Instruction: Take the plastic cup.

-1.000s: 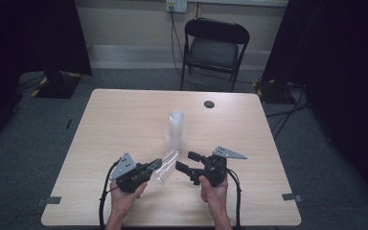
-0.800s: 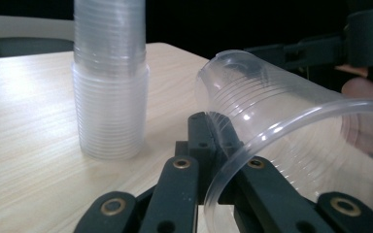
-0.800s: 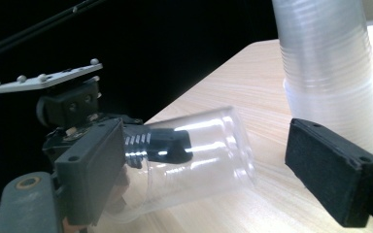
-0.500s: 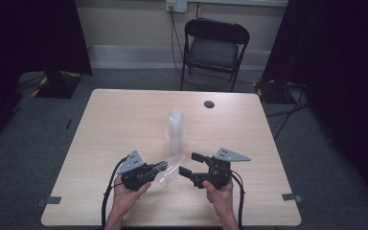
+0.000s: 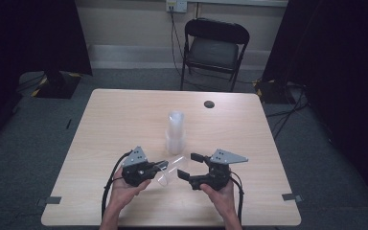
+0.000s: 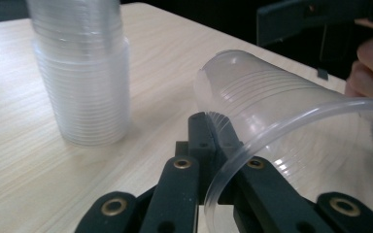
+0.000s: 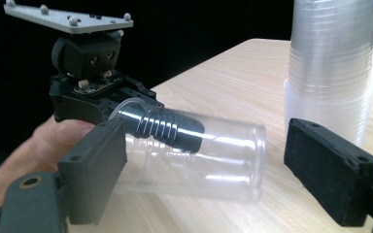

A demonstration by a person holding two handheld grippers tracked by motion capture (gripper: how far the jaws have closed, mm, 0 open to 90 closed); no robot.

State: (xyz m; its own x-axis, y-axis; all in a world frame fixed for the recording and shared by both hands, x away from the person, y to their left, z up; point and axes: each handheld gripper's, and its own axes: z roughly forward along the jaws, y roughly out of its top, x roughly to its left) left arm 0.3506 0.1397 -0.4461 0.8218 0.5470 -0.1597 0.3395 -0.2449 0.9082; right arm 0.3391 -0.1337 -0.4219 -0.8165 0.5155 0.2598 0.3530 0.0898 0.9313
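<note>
A tall stack of clear plastic cups (image 5: 175, 132) (image 6: 85, 73) (image 7: 330, 63) stands upright near the table's middle. My left gripper (image 5: 158, 166) (image 6: 213, 131) is shut on the rim of a single clear cup (image 5: 171, 170) (image 6: 277, 121) (image 7: 199, 155), held on its side just above the table with its base pointing toward the right gripper. My right gripper (image 5: 189, 165) (image 7: 223, 160) is open, its pads on either side of that cup's base end without touching it. The left gripper's body (image 7: 87, 82) faces me in the right gripper view.
The light wooden table (image 5: 115, 120) has a small dark round disc (image 5: 209, 104) near its far edge. A black folding chair (image 5: 213, 48) stands behind the table. Dark curtains flank the room, and cables trail on the grey floor.
Both grippers have drawn back toward the near edge with the single cup, away from the stack. The right gripper stays open by the cup's base.
</note>
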